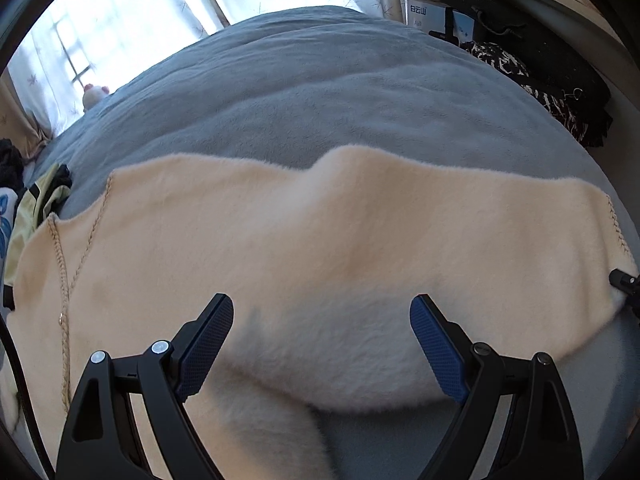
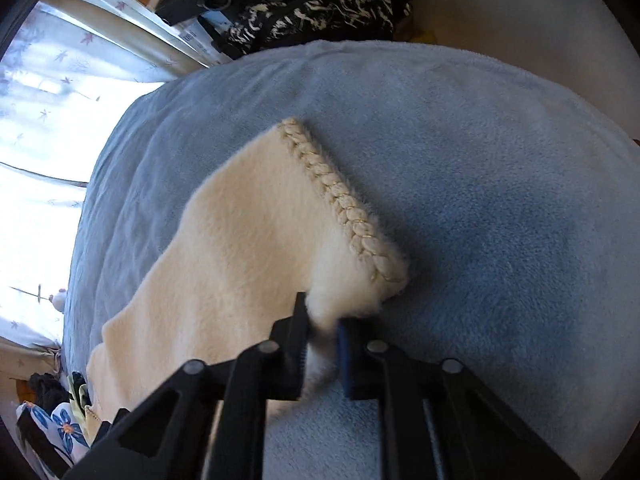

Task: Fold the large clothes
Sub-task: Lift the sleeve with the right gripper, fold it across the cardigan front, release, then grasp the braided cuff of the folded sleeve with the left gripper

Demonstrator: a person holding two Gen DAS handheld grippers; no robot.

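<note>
Right wrist view shows your right tool [image 2: 322,334] clamped on the cream garment's [image 2: 256,224] braided-hem corner, mid-bed on the blue blanket [image 2: 500,200], while your left tool [image 1: 322,346] hangs apart above it; folding looks barely begun.

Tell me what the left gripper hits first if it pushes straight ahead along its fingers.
Most likely the cream garment: the open left gripper points over its fuzzy cloth, which fills the gap between the fingers. Beyond it lies the blue blanket. Depth is hard to judge.
</note>
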